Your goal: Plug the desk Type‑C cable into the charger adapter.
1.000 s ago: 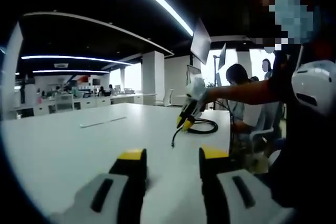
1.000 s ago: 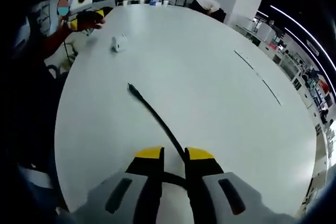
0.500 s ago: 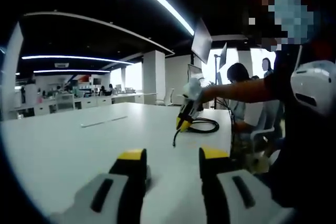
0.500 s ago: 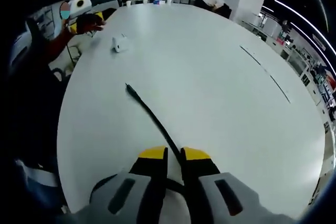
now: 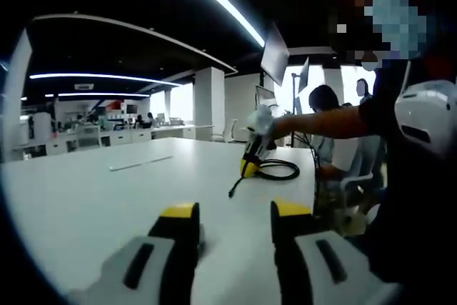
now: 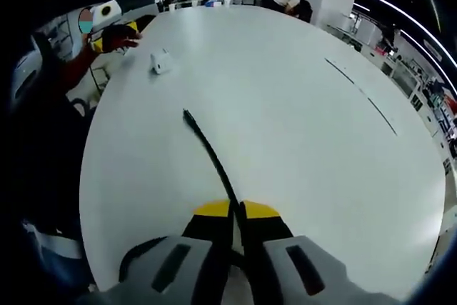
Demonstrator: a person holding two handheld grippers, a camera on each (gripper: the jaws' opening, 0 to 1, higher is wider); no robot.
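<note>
Cable clamped in your right hand-held gripper, pointing away toward adapter on surface; left hand-held gripper apart.

A black Type-C cable runs straight out from between the yellow-tipped jaws of the right gripper, which are closed on it. Its free plug end points across the white table toward a small white charger adapter, well apart from it. The adapter lies on the table near the far edge. In the left gripper view, the rest of the cable lies in a loose black loop on the table, with the plug end angled down.
</note>
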